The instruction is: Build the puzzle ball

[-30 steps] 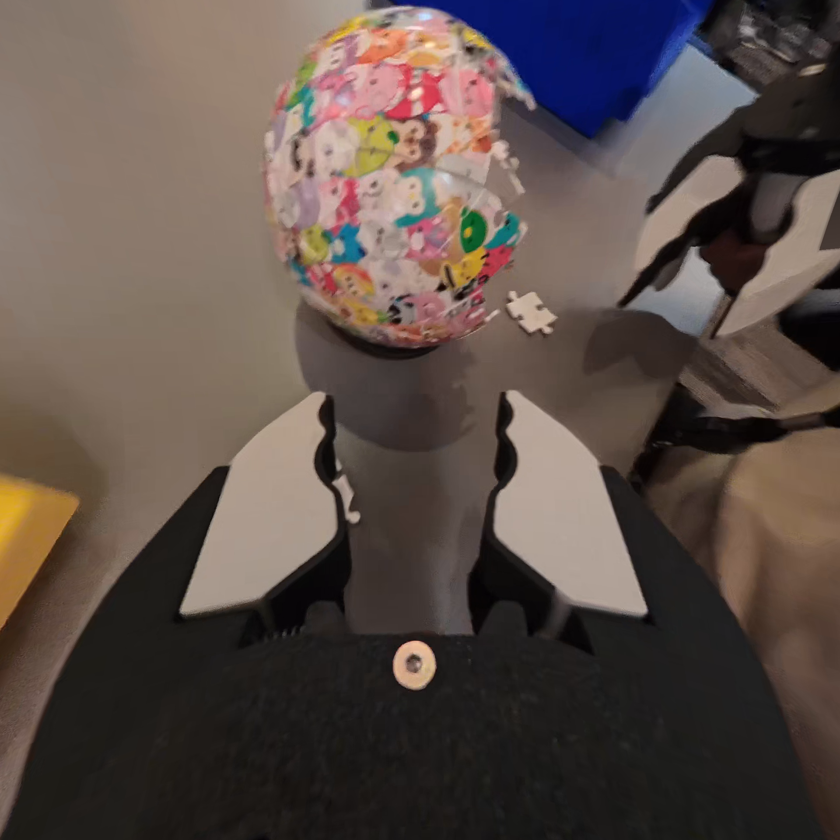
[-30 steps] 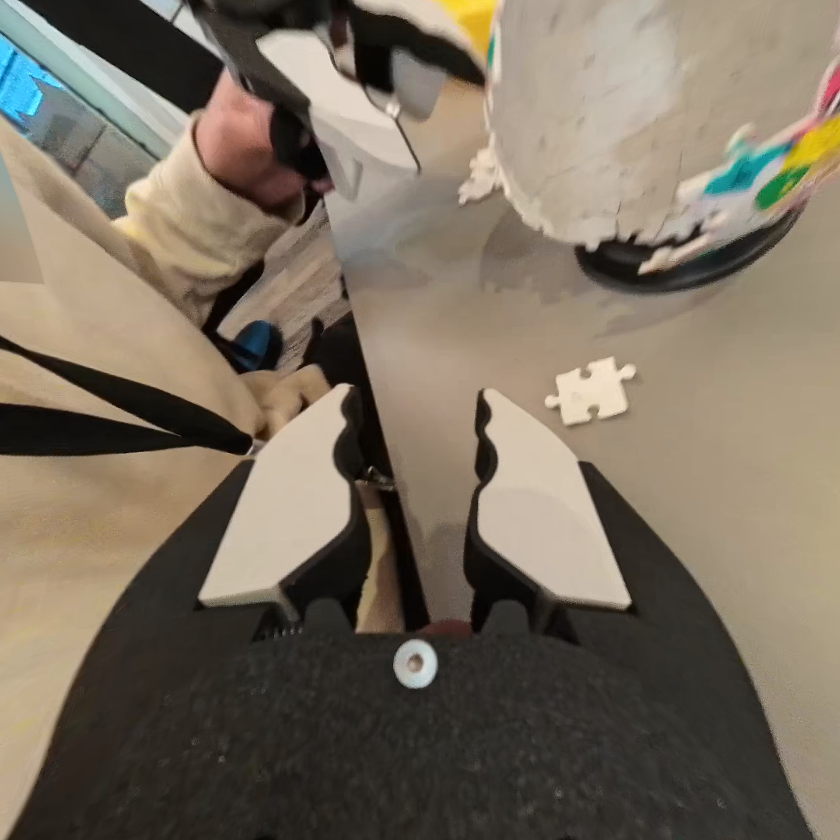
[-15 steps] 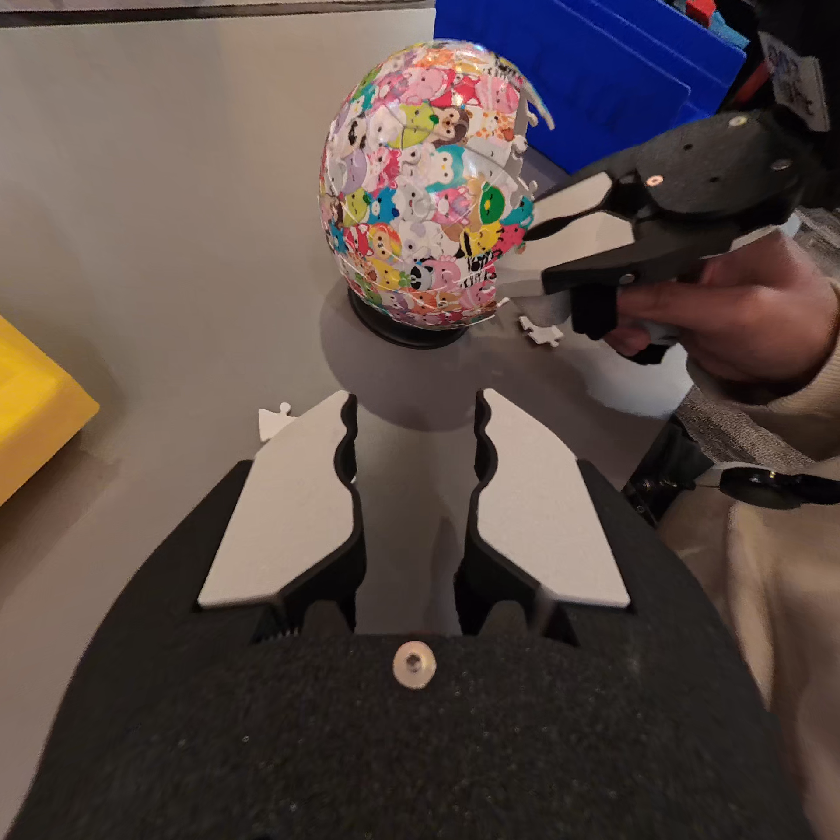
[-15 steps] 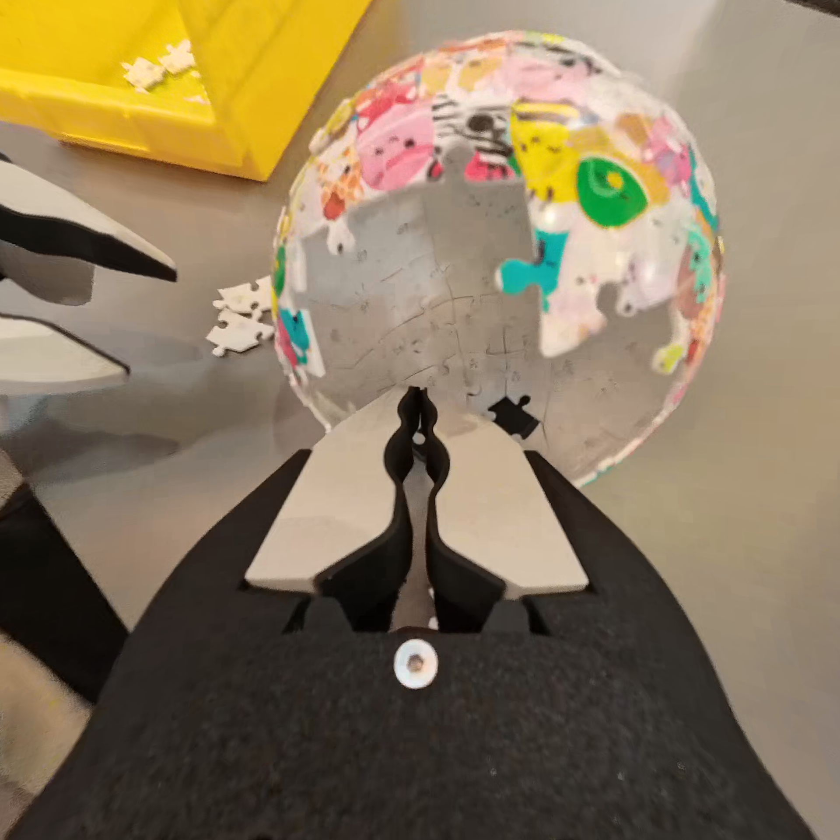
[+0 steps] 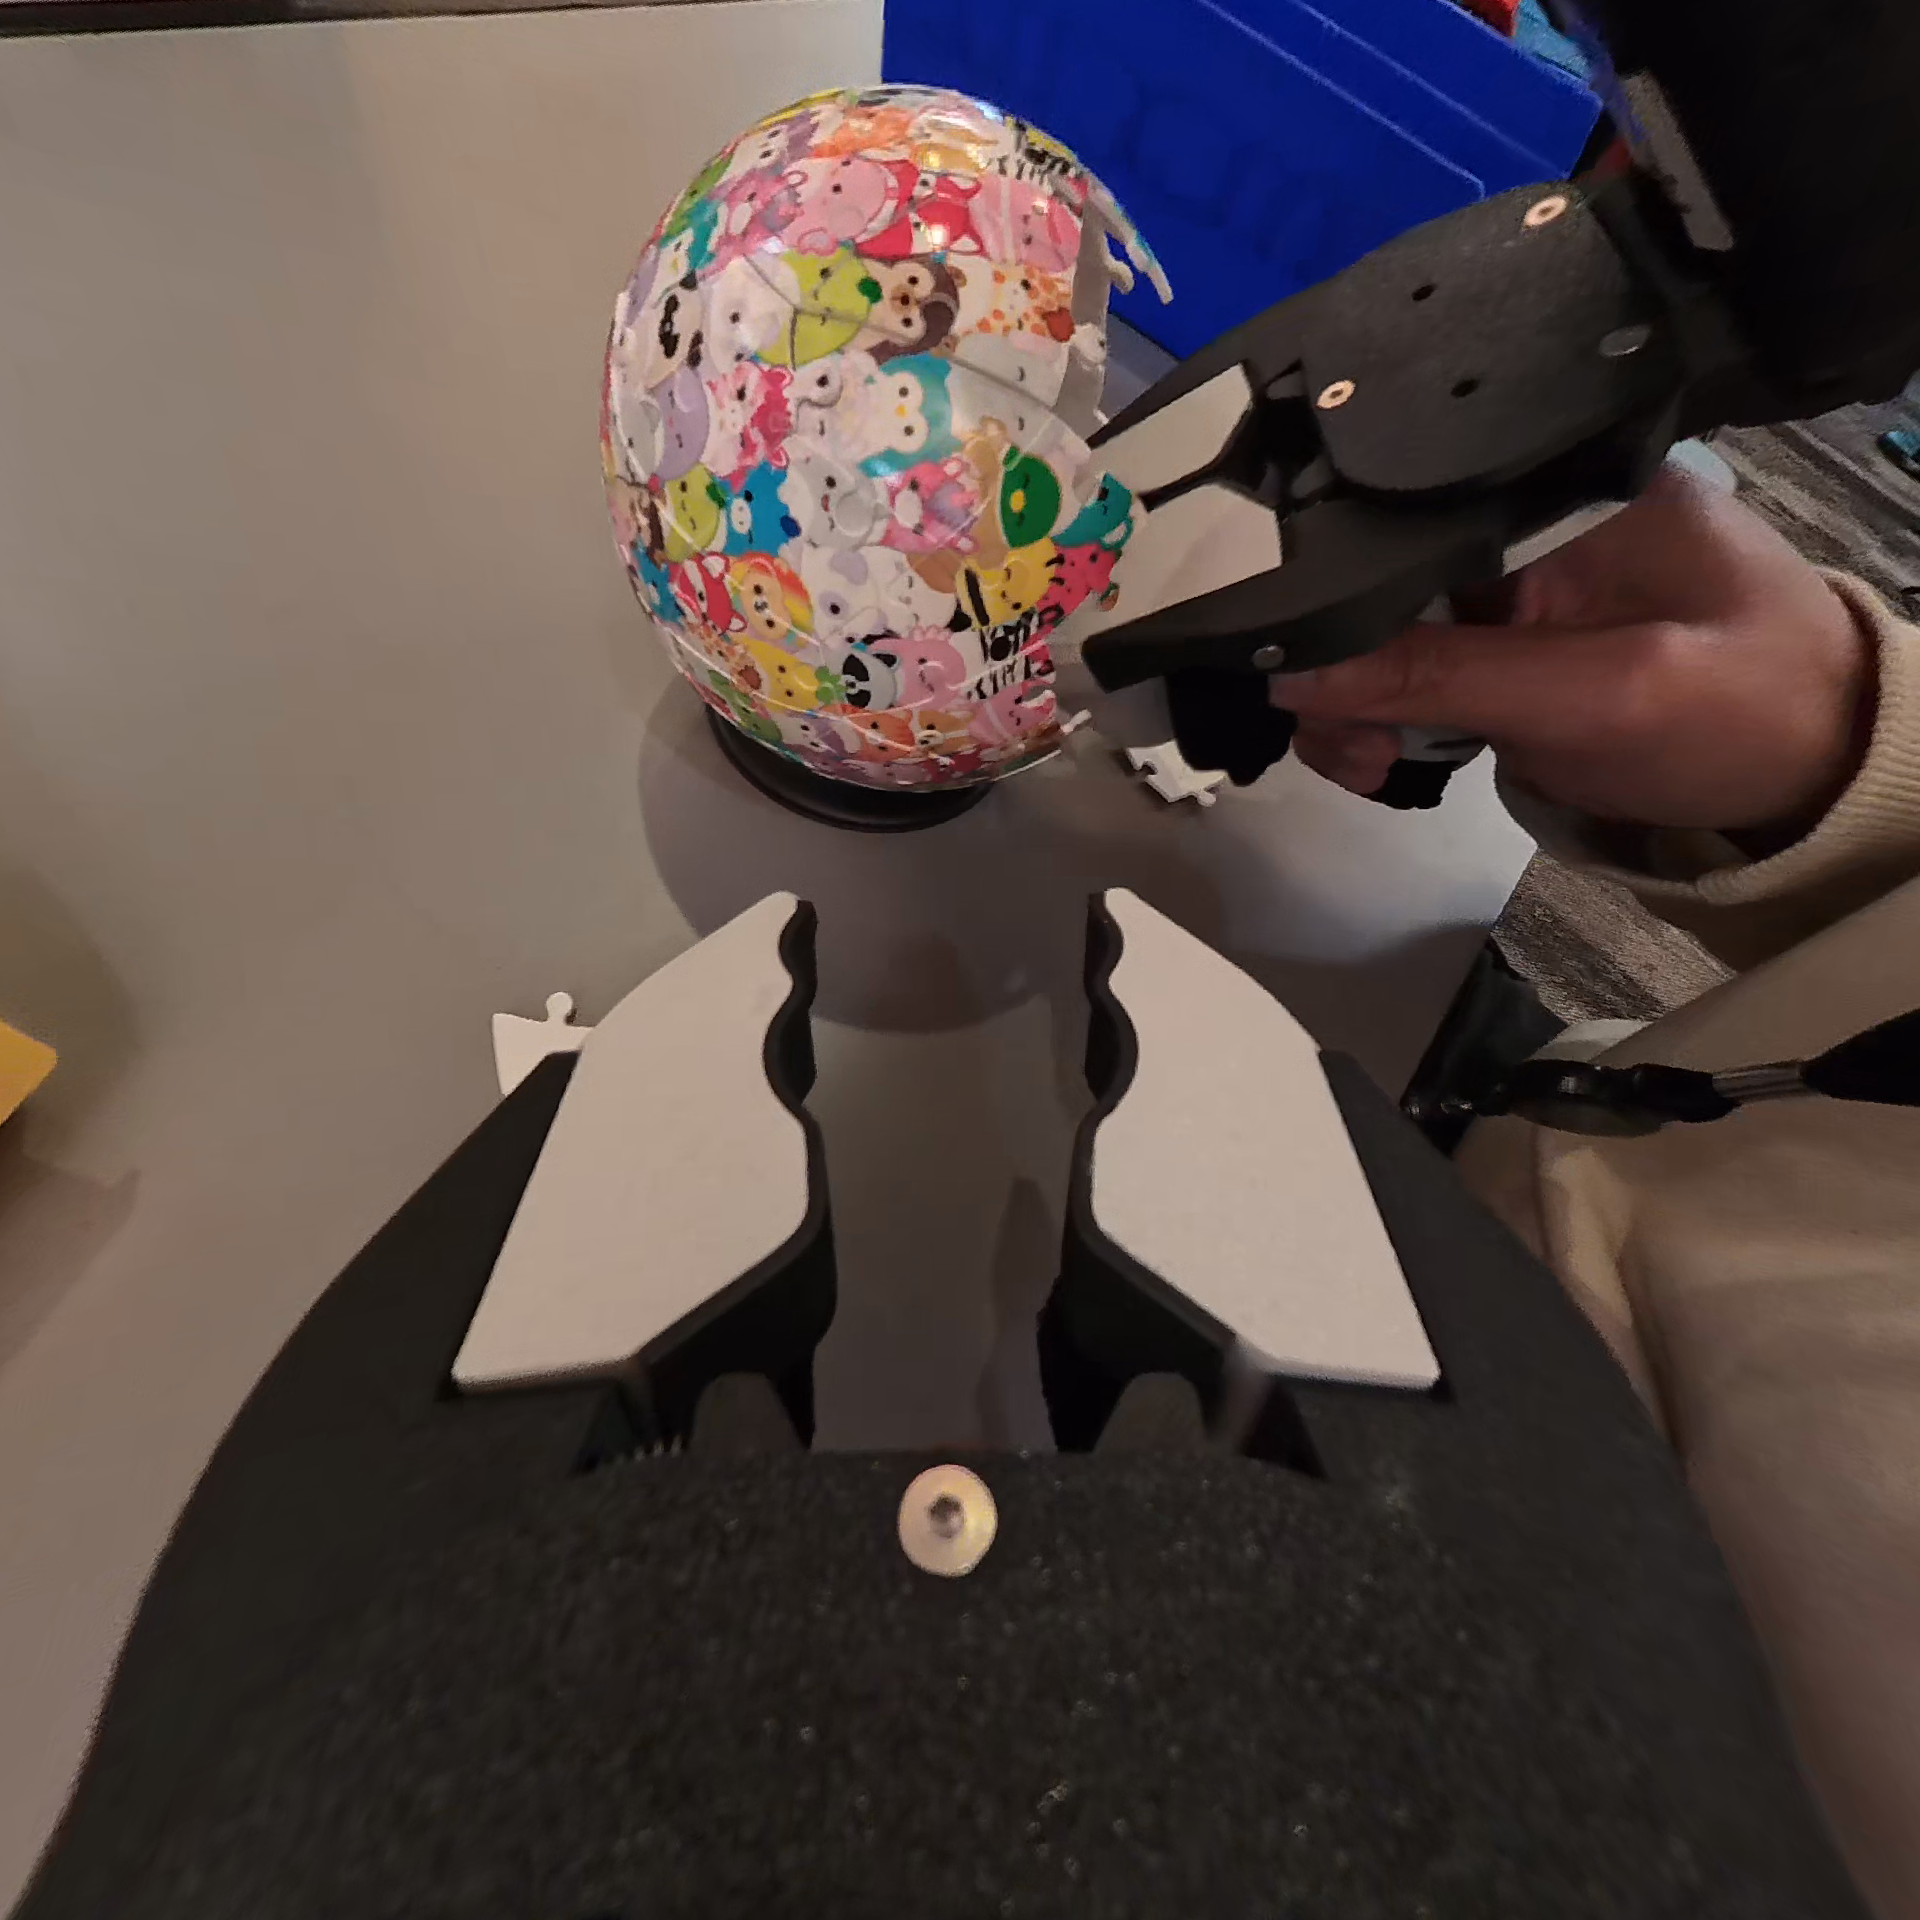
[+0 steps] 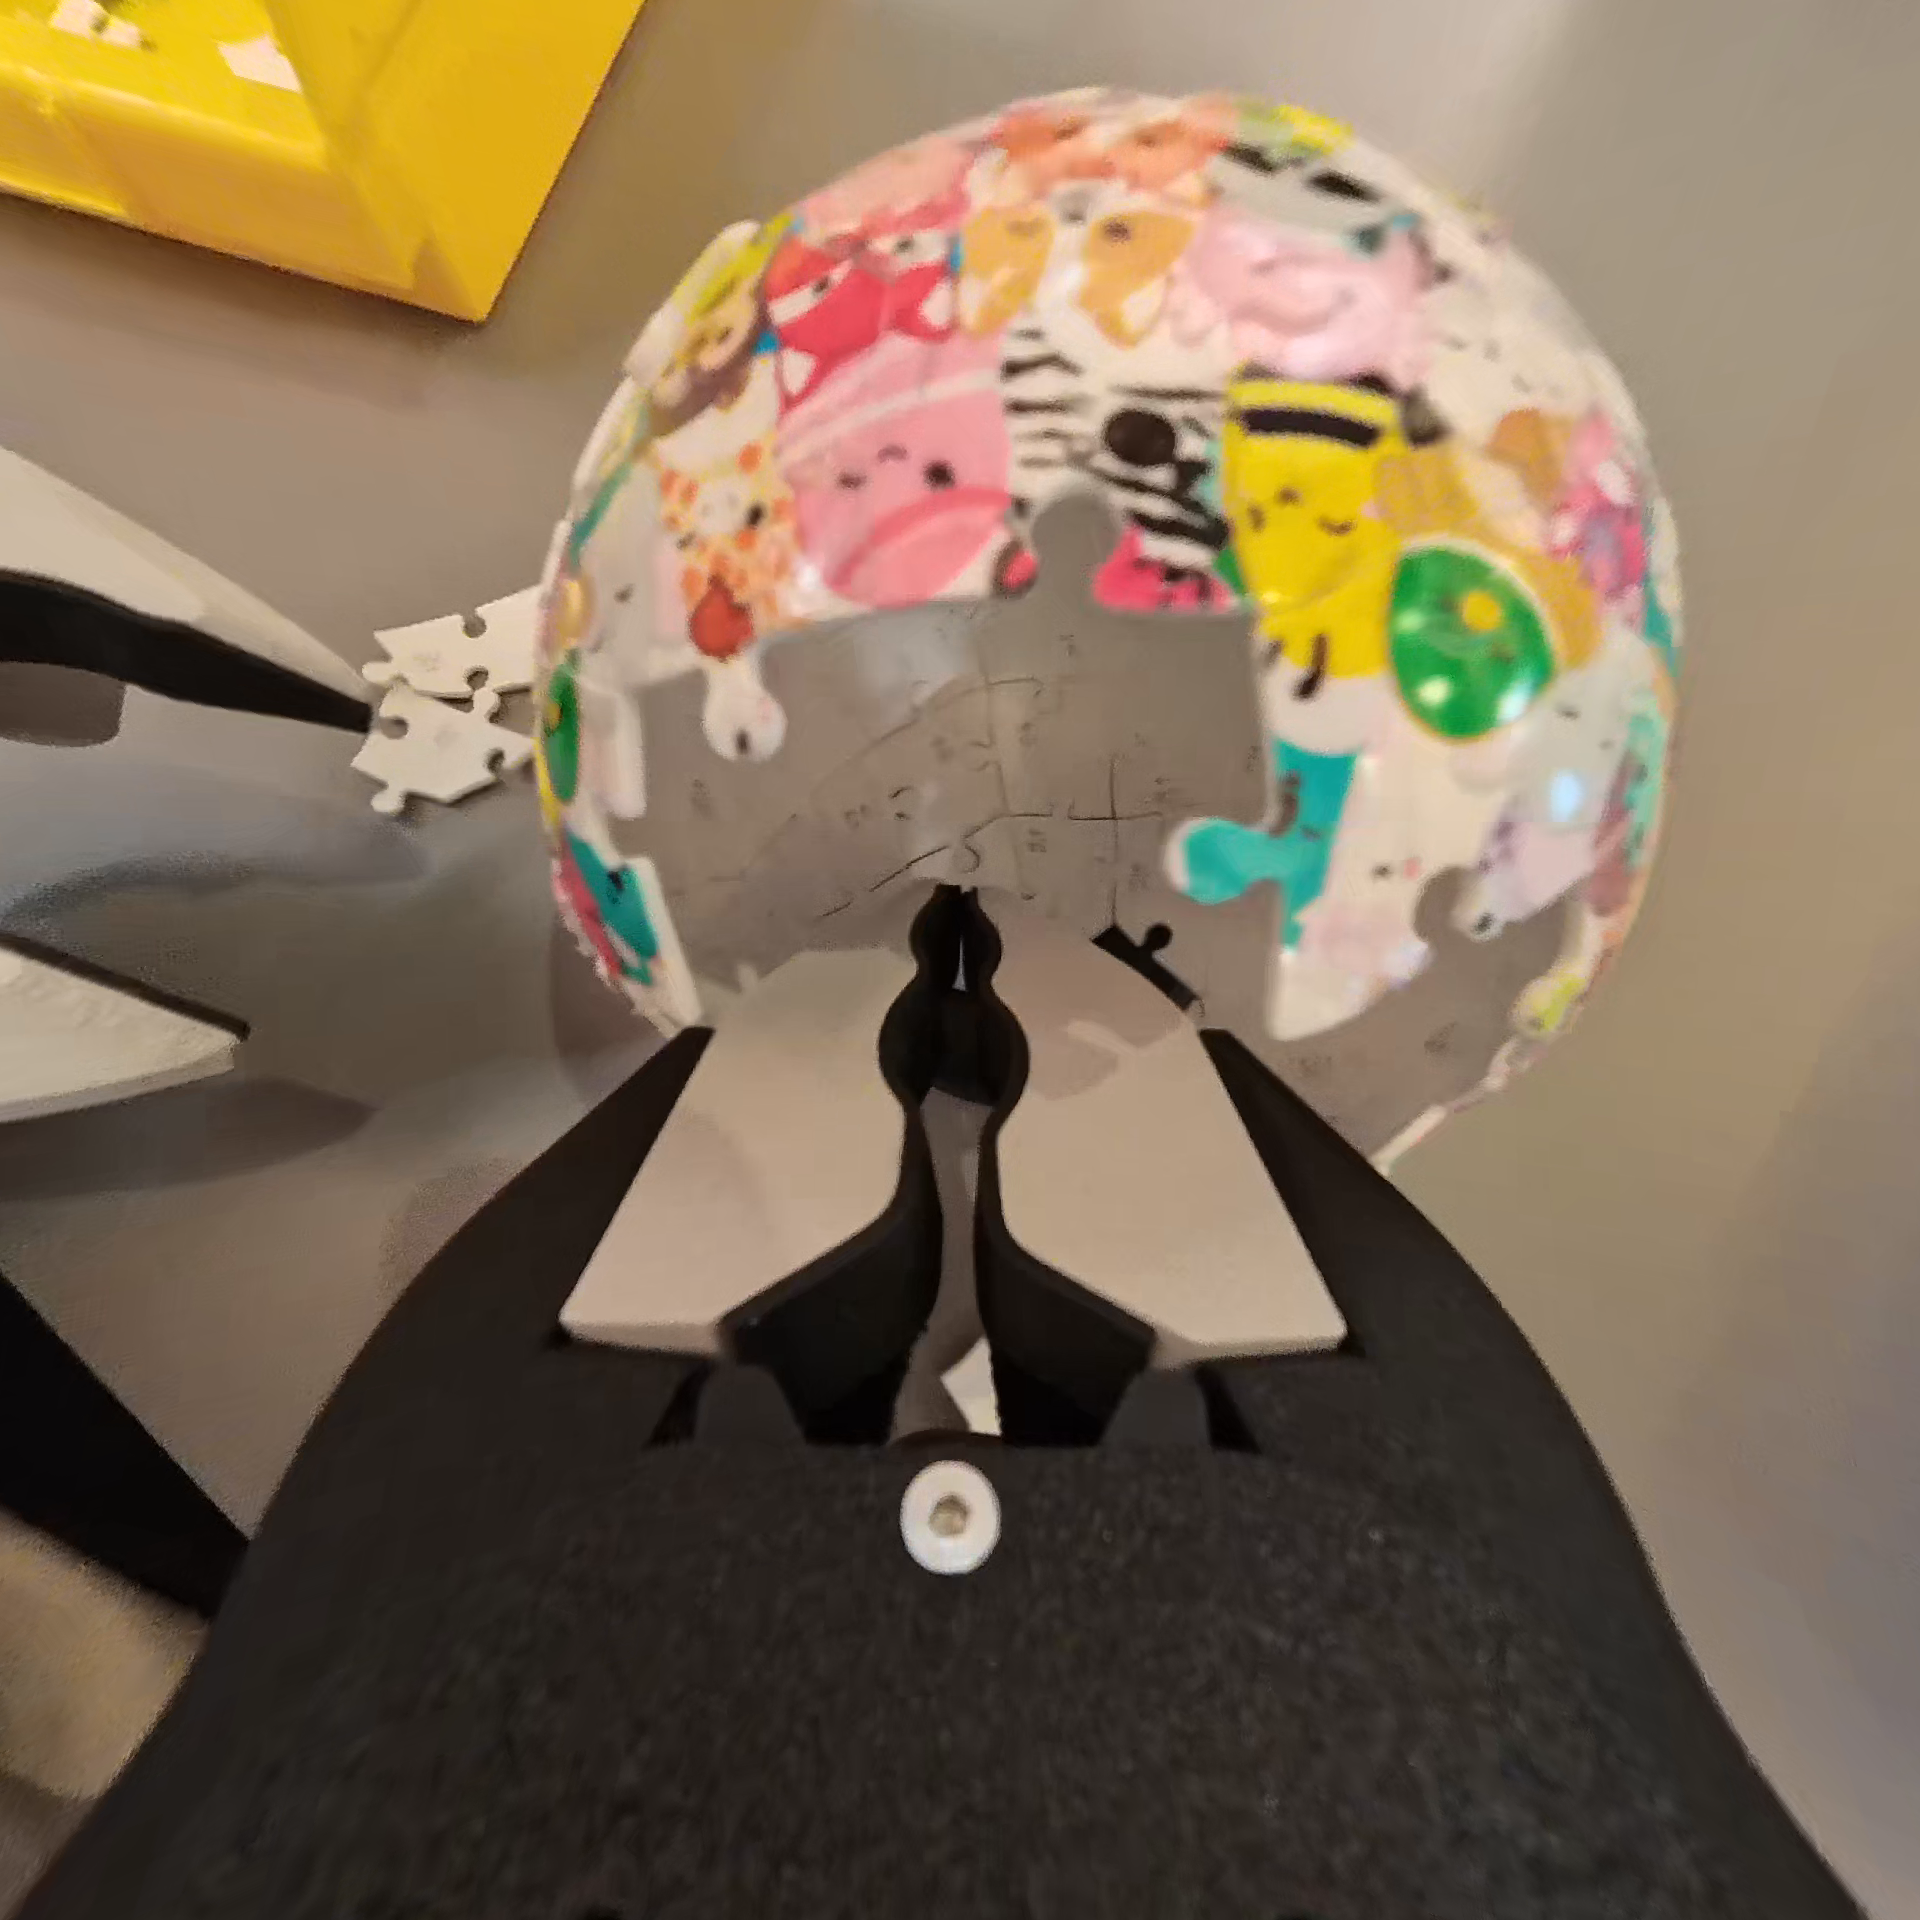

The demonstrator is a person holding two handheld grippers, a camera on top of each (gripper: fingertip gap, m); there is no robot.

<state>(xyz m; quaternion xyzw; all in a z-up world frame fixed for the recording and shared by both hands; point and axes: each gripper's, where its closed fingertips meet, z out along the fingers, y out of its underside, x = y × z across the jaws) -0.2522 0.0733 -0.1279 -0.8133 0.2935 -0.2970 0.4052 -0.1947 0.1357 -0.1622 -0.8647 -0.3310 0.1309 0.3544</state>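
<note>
Right gripper (image 6: 961, 914) nearly closed, maybe pinching a piece, right at the ball (image 6: 1143, 436) gap; left gripper (image 5: 945, 925) apart, farther off.

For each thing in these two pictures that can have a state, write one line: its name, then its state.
puzzle ball: partly built, upright on its stand, a large gap open on one side.
stand: under the ball, on the table.
left gripper: open, empty, held short of the ball.
right gripper: shut, tips at the ball's gap; whether it holds a piece cannot be told.
loose pieces: blank side up on the table beside the ball.
</note>
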